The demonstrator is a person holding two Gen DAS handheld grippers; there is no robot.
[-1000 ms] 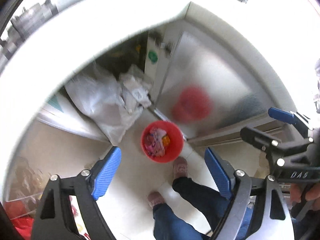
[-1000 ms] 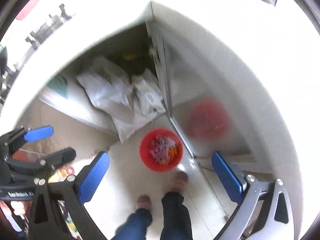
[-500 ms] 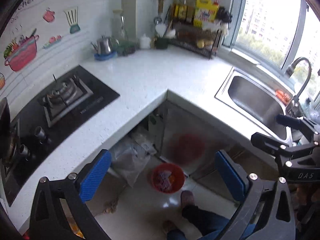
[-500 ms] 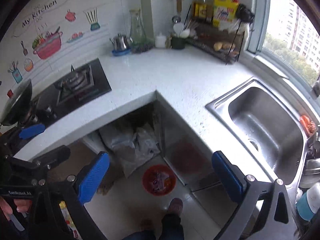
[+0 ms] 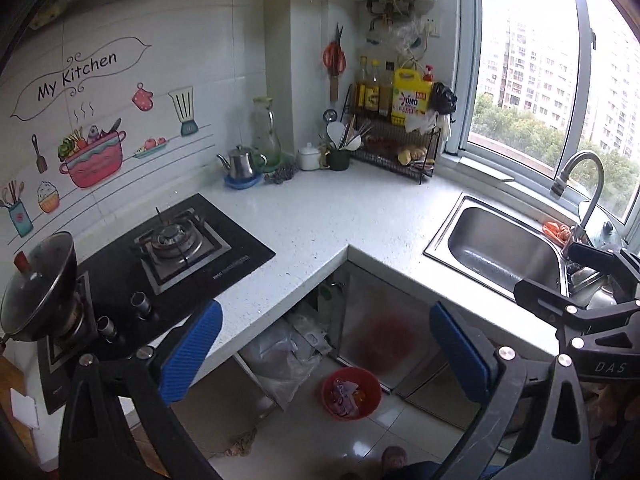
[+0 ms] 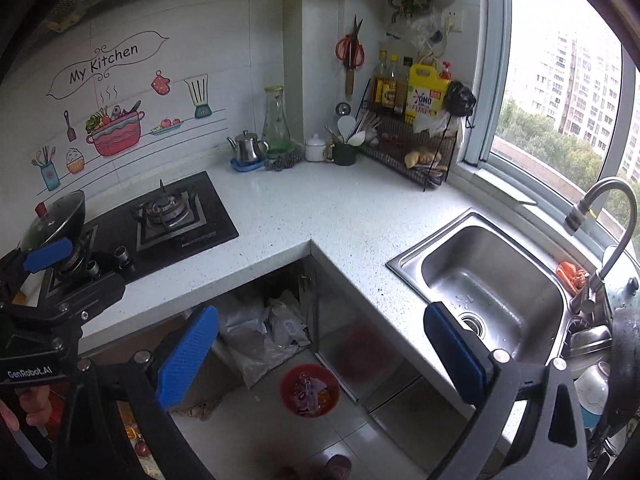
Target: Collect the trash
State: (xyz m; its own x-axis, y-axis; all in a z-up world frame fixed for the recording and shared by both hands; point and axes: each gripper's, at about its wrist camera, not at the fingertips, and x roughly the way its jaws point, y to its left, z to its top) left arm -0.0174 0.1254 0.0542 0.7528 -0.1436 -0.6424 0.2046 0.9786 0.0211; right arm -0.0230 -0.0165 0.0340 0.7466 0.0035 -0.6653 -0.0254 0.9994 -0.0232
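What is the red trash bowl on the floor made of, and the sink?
The red bowl looks like smooth plastic: even bright colour, slightly glossy rim. The sink looks like brushed stainless steel: grey, with soft, streaky reflections. Neither can be confirmed by sight alone.

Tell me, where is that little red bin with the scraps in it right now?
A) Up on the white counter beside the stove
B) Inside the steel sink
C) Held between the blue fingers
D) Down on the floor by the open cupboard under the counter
D: the red bin stands on the pale floor tiles, in front of the open cupboard under the counter; nothing holds it.
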